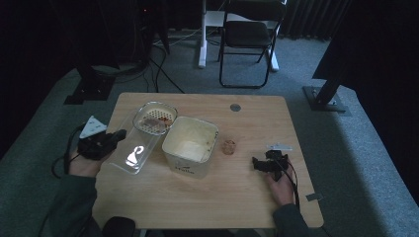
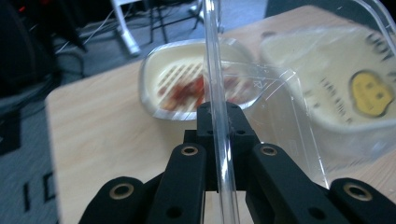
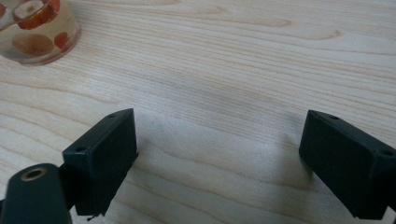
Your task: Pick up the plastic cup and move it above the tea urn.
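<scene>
My left gripper (image 1: 117, 137) is shut on the rim of a clear plastic tub (image 1: 132, 152) and holds it tilted over the table's left edge. In the left gripper view the thin clear wall (image 2: 215, 70) runs straight up between the closed jaws of my left gripper (image 2: 218, 115). Behind the tub sits a cream strainer insert (image 1: 155, 118) with red bits (image 2: 189, 88) in it. Right of the tub stands a cream square container (image 1: 190, 143). My right gripper (image 1: 257, 162) rests open on the table at the right, with bare wood between its fingers (image 3: 107, 154).
A small round clear dish (image 1: 228, 146) with orange-red pieces lies between the cream container and my right gripper, also at the top left of the right gripper view (image 3: 35, 28). The wooden table (image 1: 207, 202) has a grommet (image 1: 235, 107) at the back. A folding chair (image 1: 249, 34) stands beyond.
</scene>
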Available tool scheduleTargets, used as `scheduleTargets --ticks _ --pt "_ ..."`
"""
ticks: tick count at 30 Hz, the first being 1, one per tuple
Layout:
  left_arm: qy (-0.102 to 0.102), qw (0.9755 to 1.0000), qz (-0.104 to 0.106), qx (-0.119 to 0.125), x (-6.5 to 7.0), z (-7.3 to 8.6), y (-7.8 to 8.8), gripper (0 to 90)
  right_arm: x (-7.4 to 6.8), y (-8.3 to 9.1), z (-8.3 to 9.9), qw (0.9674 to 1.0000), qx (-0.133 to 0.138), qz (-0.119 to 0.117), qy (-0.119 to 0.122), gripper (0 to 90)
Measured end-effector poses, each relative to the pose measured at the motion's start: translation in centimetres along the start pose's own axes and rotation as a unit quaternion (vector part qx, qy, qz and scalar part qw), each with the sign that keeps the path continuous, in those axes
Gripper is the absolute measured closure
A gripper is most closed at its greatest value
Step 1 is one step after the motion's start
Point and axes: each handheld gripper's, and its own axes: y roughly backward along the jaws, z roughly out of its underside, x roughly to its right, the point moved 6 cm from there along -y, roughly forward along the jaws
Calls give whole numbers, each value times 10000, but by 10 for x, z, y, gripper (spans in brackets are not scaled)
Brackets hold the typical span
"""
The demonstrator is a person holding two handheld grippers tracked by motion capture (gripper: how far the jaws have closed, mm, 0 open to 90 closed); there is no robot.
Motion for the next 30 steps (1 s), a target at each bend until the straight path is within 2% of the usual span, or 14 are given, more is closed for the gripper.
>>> scheduleTargets --ticks 1,2,3,7,8,11,14,15,16,18,23,25,26,30 --pt "0 10000 0 0 0 0 0 877 0 0 0 10000 0 0 0 109" --pt "-109 9997 218 36 14 -14 -15 876 0 0 0 10000 1 1 -4 109" --pt "-152 9994 296 31 18 -18 -19 876 0 0 0 10000 2 0 -3 109" --pt "-251 9986 475 -1 30 -29 -33 876 0 0 0 10000 2 1 0 109" --pt "-320 9977 599 -33 38 -35 -40 876 0 0 0 10000 3 1 1 109" --pt "-332 9964 776 -89 48 -42 -52 868 0 0 0 10000 -4 -1 1 109" --pt "-342 9945 994 -25 56 -46 -61 694 0 0 0 10000 -3 0 -1 109" --pt "-342 9945 994 -25 56 -46 -61 645 0 0 0 10000 -4 -2 -1 109" --pt "-195 9944 1033 89 55 -49 -62 607 0 0 0 10000 -5 -1 1 109" --pt "-51 9934 1131 207 52 -51 -60 599 0 0 0 10000 -5 -1 0 109" --pt "102 9938 1037 395 44 -53 -53 581 0 0 0 10000 -4 -1 -3 110" --pt "138 9933 1048 469 43 -54 -51 572 0 0 0 10000 -2 -2 -9 109" --pt "178 9926 1039 605 40 -55 -46 562 0 0 0 10000 -4 -1 -3 109" --pt "221 9920 1004 733 35 -57 -40 553 0 0 0 10000 -3 0 -3 110"
